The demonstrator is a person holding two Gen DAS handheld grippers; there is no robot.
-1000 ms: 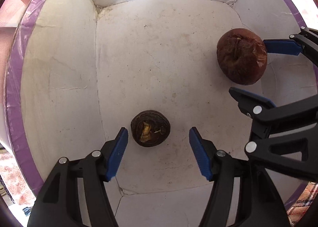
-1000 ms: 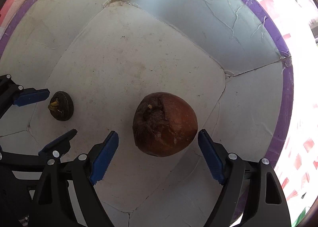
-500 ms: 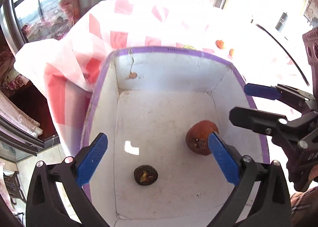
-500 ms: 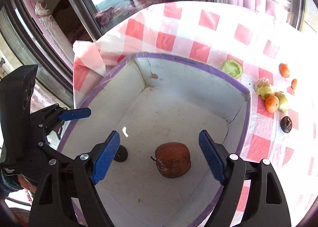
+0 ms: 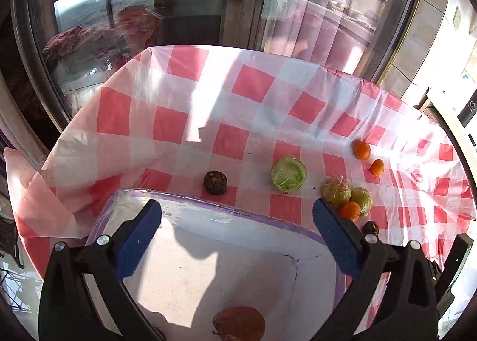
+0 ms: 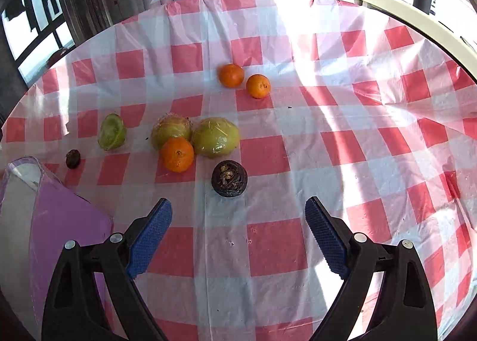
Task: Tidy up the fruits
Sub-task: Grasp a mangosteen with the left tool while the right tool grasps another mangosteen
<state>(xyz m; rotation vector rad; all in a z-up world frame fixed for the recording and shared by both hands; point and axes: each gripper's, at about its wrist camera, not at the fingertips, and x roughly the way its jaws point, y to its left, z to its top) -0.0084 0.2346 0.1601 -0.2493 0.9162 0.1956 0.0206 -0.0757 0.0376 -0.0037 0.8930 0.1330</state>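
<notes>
My left tool (image 5: 237, 239) wide, empty, over white box (image 5: 238, 215); brown fruit (image 5: 238, 323) inside, near end. My right tool (image 6: 238, 239) wide, empty, above table (image 6: 328, 162); dark fruit (image 6: 229, 178) just beyond, oranges (image 6: 177, 153) farther.

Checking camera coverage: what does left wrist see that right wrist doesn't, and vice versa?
Left wrist only: the white inside of the box, with a brown fruit on its floor, and the open left gripper over it.

Right wrist only: the open right gripper over bare tablecloth, and the box's purple outer wall.

Both: the loose fruit on the checked cloth: three oranges, two wrapped green fruits, the cut green half, and two dark fruits, one beside the box and one nearest the right gripper.
</notes>
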